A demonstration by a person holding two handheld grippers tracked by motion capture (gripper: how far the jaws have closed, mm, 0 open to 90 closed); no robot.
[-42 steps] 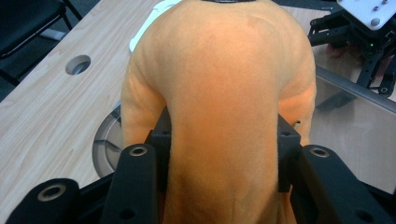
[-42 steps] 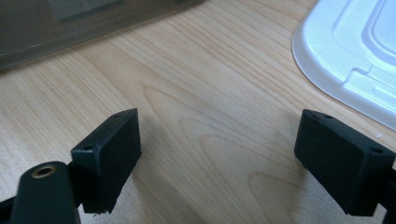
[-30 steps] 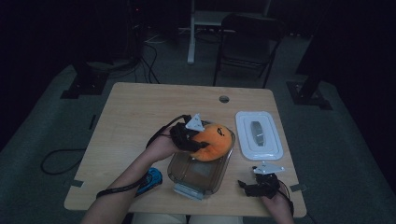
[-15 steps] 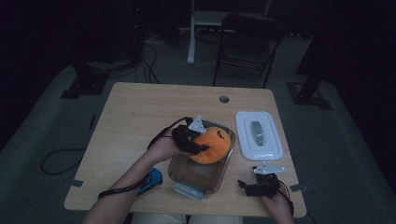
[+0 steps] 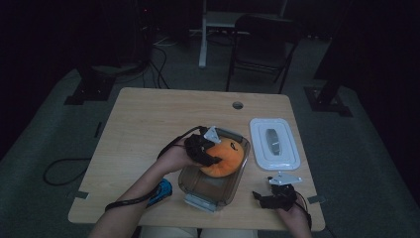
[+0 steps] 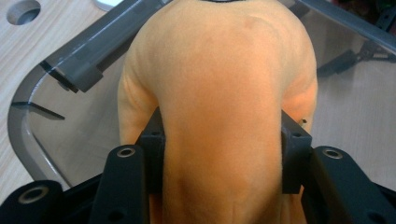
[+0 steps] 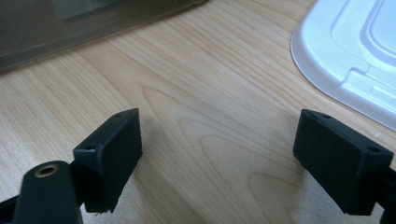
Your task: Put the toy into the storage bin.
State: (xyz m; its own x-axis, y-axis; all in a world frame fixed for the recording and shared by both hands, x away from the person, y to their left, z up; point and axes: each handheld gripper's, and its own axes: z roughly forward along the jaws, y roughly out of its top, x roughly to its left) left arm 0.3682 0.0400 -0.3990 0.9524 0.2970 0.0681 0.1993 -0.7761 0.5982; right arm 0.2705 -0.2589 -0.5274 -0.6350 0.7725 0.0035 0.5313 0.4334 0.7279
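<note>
At the near edge, the right gripper (image 5: 280, 191) rests with jaws spread wide over bare wooden table (image 5: 148, 124). The left gripper (image 5: 205, 148), its jaws just easing apart, still pinches one orange plush toy (image 5: 225, 157) inside one clear rectangular plastic container (image 5: 198, 181). Farther right lies one white lid (image 5: 275, 144).

The high view was dim, the room around the table (image 5: 148, 124) nearly black, and detail was soft. Both gripper views were bright and evenly lit; the orange plush (image 6: 219, 93) looked slightly blurred up close, with soft shadows.
</note>
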